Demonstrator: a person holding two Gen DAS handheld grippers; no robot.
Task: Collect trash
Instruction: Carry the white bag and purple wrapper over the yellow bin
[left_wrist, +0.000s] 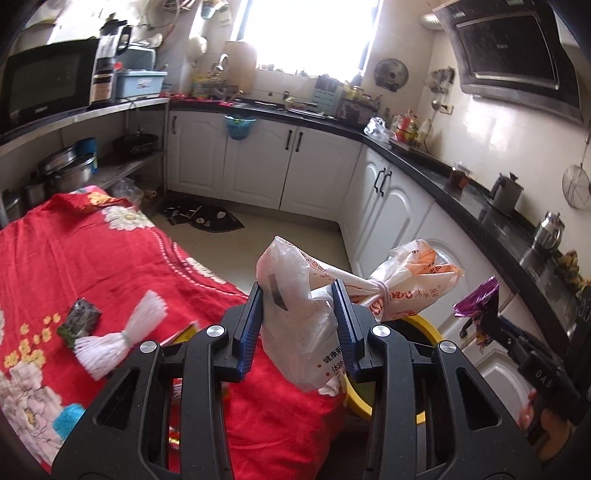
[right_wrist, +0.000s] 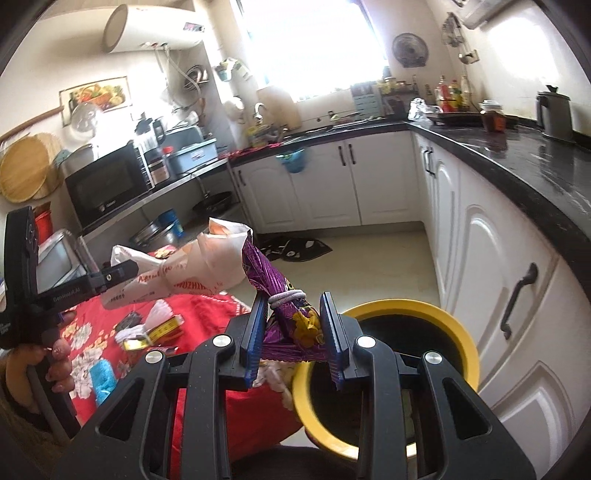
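L tool (left_wrist: 299, 325): blue-padded jaws part-closed, clamped on a crumpled white plastic bag with orange-red print, tied w/ a pale band (left_wrist: 317, 295). Bag sticks up and fwd out of the jaws, its knotted end flaring to the tool's right; lower part hangs below the pads. Below and just right of the tool, partly hidden by bag and tool body, a round yellow-rimmed bin w/ dark inside (left_wrist: 424, 325).

R tool (right_wrist: 293, 328): jaws narrow, gripping a crinkled purple foil snack packet bound w/ a grey elastic (right_wrist: 284, 295). Packet pokes up and left past the fingertips. Bin (right_wrist: 458, 332) sits directly under and just ahead-right of this tool, mouth open upward, packet near the rim's left edge.

To the R tool's left, the L tool w/ its bag (right_wrist: 192, 273) is seen side-on, a hand (right_wrist: 55, 365) round its handle.

Left of both tools: worktop under a red floral cloth (left_wrist: 110, 258), still carrying a white fringed foam net sleeve (left_wrist: 122, 332) and a small dark wrapper (left_wrist: 79, 319) beside it.
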